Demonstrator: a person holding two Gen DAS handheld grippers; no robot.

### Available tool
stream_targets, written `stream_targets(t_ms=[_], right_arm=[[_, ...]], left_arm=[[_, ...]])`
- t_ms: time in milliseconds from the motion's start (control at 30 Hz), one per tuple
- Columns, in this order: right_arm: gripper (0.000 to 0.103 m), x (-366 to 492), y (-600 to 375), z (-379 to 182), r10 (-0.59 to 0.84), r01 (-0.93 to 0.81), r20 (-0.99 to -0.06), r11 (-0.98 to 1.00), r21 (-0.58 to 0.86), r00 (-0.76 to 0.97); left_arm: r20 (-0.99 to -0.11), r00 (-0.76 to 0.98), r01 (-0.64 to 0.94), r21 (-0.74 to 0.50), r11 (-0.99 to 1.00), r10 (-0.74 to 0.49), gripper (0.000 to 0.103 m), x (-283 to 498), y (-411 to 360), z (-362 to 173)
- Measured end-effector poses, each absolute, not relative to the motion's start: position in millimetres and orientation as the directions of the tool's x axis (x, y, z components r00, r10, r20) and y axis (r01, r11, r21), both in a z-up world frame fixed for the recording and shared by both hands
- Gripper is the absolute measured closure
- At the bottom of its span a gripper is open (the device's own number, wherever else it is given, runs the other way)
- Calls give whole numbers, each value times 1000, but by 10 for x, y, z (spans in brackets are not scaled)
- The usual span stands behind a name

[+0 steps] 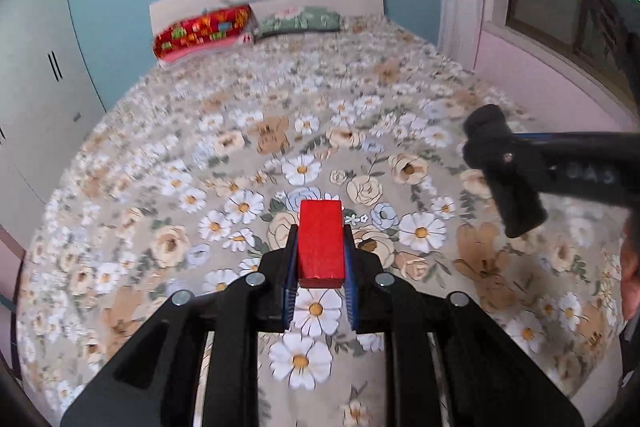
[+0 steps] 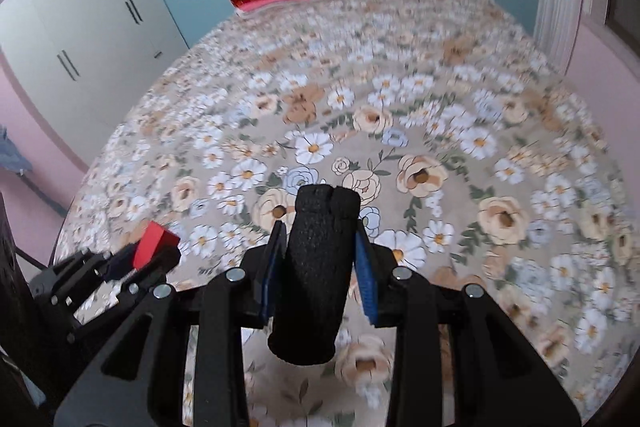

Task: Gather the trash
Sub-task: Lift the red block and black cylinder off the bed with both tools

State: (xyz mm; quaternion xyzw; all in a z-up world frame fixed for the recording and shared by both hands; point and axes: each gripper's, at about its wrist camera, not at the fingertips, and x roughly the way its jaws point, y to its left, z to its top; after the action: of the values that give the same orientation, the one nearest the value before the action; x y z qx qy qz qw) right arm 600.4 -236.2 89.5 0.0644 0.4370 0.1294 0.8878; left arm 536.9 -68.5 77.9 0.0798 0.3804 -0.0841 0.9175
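**Both tools are full, and no bin is in sight**

The red block [image 1: 321, 243] is stuck tight between the two blue pads of the left tool [image 1: 320, 255]. It is lifted up over the bed [image 1: 200, 155], not lying on it. The black foam roll [image 2: 316, 275] is squeezed in the right tool [image 2: 320, 267] the same way, and it also hangs in the air over the flowery cover.

The two tools are near each other, side by side, but they do not touch. In the right wrist view, the left tool and its red block show low on the left.

Far back on the bed lie a red pillow [image 1: 202, 33] and a green pillow [image 1: 300, 21]. A white wardrobe [image 2: 88, 39] stands to the left.

I think the picking-up step is done for these two bits of trash. No other trash shows on the cover. The next move is likely to carry both things to a bin or bag. None can be seen here, so the tools may have to turn away from the bed first, with a firm grip on both things.
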Motion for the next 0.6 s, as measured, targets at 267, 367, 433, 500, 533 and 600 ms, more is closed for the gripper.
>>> stream_targets(t_ms=[267,367,433,500,533,600], right_arm=[[68,5040,-2408,1672,281,-210,-705,959,188,652],[68,4638,-2413,1936,273,-225,-685,961,162,675],[68,4427,-2416,2057,272,-232,-673,961,150,688],[68,4179,-2414,2171,271,-242,-665,960,138,696],[68,4070,-2414,2211,268,-246,-662,961,130,700],[68,3844,-2408,2275,262,-254,-658,961,111,705]], left_arm=[[-643,763,201,144,969,-63,81,4522,-800,1553],[-617,785,192,161,968,-53,81,4227,-800,1780],[-607,793,185,160,970,-51,81,4065,-778,1907],[-598,800,181,160,970,-51,81,3908,-758,2004],[-590,806,181,162,970,-52,81,3796,-744,2067],[-581,813,177,171,969,-46,81,3666,-742,2125]])
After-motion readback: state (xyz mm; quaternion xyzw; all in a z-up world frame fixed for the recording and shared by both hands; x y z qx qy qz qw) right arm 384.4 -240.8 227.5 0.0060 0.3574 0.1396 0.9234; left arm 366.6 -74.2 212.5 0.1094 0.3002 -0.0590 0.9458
